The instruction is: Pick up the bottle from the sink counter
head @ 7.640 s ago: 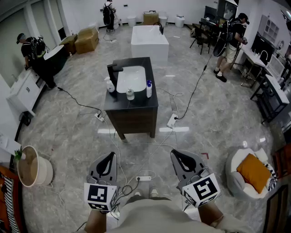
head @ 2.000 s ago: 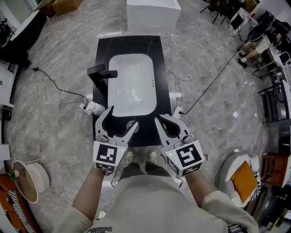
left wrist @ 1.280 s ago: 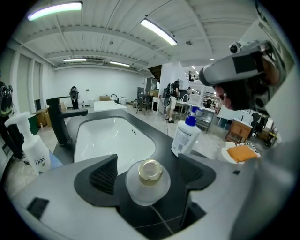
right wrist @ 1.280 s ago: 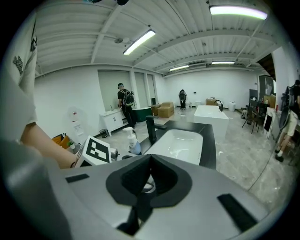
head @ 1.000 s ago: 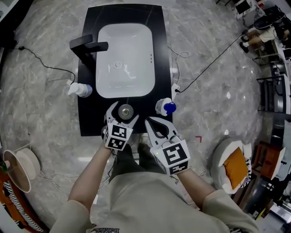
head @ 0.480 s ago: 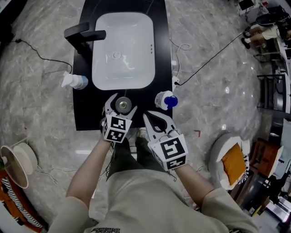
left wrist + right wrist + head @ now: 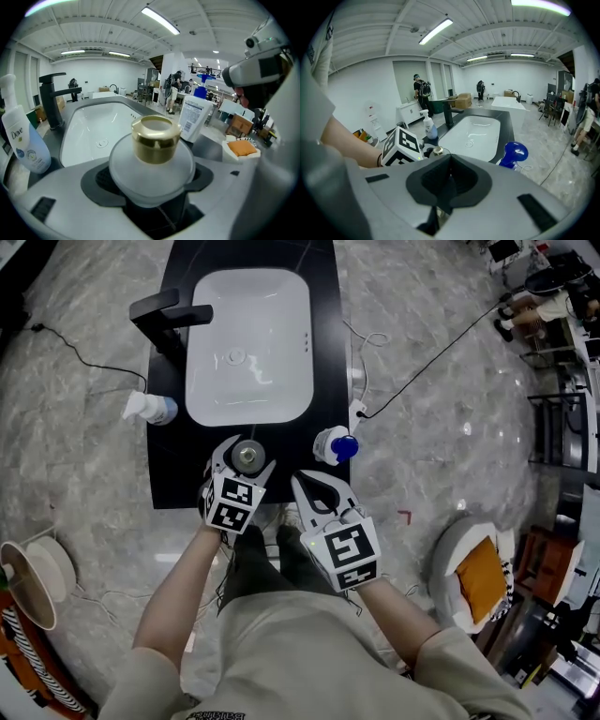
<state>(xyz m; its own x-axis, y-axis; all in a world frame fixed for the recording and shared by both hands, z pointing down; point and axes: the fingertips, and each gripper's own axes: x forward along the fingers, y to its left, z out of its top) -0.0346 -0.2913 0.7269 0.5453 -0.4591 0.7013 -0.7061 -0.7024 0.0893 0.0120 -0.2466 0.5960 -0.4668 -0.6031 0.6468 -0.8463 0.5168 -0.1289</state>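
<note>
While leaning in over the front edge of the counter (image 7: 176,476), got the left gripper (image 7: 240,457) held low and level, hugging the bottle (image 7: 152,161) round its fat frosted belly instead of pinching the gold cap (image 7: 155,138). Smart call for a squat round thing, probably: more pad contact, less chance of twisting out. Clenched on it from both sides, going by the left gripper view, with the bottle wedged right between the fingers (image 7: 61,197) and seated deep toward the back of the gap. Can't tell whether lifted yet or sitting on the counter; guessing sitting, just short of the basin (image 7: 248,343) beyond the fingertips. Got the right gripper (image 7: 298,482) pinched shut on nothing, parked just to the right of the left fingers and mostly back off the counter edge, likely just to stay out of the way. Worth minding the blue-capped bottle (image 7: 335,444) standing a little past the right fingertips, and the pump bottle (image 7: 148,409) well off to the left of the left fingers, too far to matter. Next up, presumably: straight lift, no tilting, and a firm enough squeeze so as not to drop a smooth frosted surface.
</note>
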